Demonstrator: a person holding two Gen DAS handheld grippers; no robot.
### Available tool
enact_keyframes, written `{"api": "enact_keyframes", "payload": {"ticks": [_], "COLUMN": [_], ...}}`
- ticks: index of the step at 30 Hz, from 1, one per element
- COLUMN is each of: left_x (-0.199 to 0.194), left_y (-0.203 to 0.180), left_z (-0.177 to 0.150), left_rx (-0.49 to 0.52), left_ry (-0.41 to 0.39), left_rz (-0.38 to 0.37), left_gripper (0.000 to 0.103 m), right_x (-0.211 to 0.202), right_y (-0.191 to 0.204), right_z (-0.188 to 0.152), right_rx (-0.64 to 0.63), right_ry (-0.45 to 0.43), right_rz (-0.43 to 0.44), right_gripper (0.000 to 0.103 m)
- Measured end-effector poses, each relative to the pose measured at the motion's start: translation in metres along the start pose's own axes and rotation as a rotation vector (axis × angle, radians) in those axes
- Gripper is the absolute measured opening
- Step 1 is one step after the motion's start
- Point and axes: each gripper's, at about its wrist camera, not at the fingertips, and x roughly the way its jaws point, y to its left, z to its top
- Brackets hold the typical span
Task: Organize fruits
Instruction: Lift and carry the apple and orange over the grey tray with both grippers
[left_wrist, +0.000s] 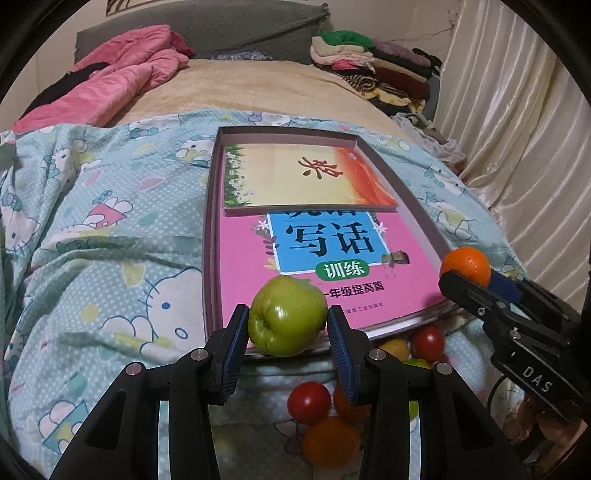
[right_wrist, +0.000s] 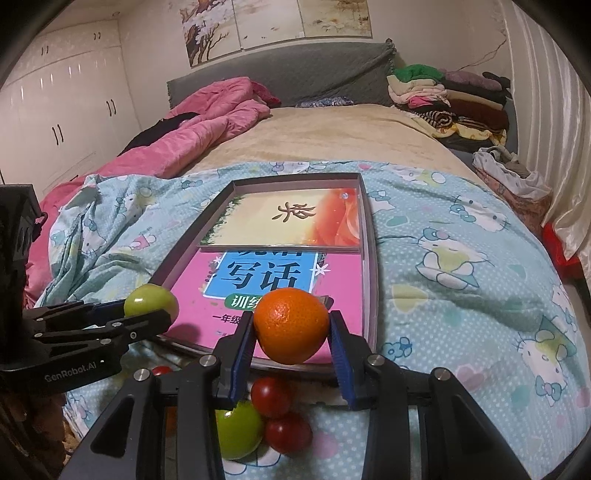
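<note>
Green apple (left_wrist: 286, 315) clamped in my left gripper (left_wrist: 288, 332); my right gripper (right_wrist: 291, 332) pinches an orange (right_wrist: 291, 325), loose fruit (right_wrist: 273, 413) lying beneath both.

place: home bedroom | bed (right_wrist: 332, 129) | wardrobe (right_wrist: 66, 99) | folded clothes (right_wrist: 443, 92)

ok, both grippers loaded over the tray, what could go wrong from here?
1. Books fill the tray; a released apple or orange may roll on the flat covers.
2. The tray sits on a soft quilt and could tip.
3. The left gripper and right gripper are close and may collide.
</note>
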Motion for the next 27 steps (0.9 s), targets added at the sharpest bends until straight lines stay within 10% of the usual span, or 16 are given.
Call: {"api": "enact_keyframes", "payload": {"ticks": [27], "left_x": [0.012], "left_y": [-0.004], "left_z": [0.000], "left_rx": [0.044], "left_ry": [0.003], "left_rz": [0.042], "left_gripper": [0.044], "right_x": [0.039], "right_y": [0.002], "right_z": [-0.001], "right_rx": [-0.053], "right_ry": [0.095], "right_rz": [-0.011], "right_gripper": [0.039]}}
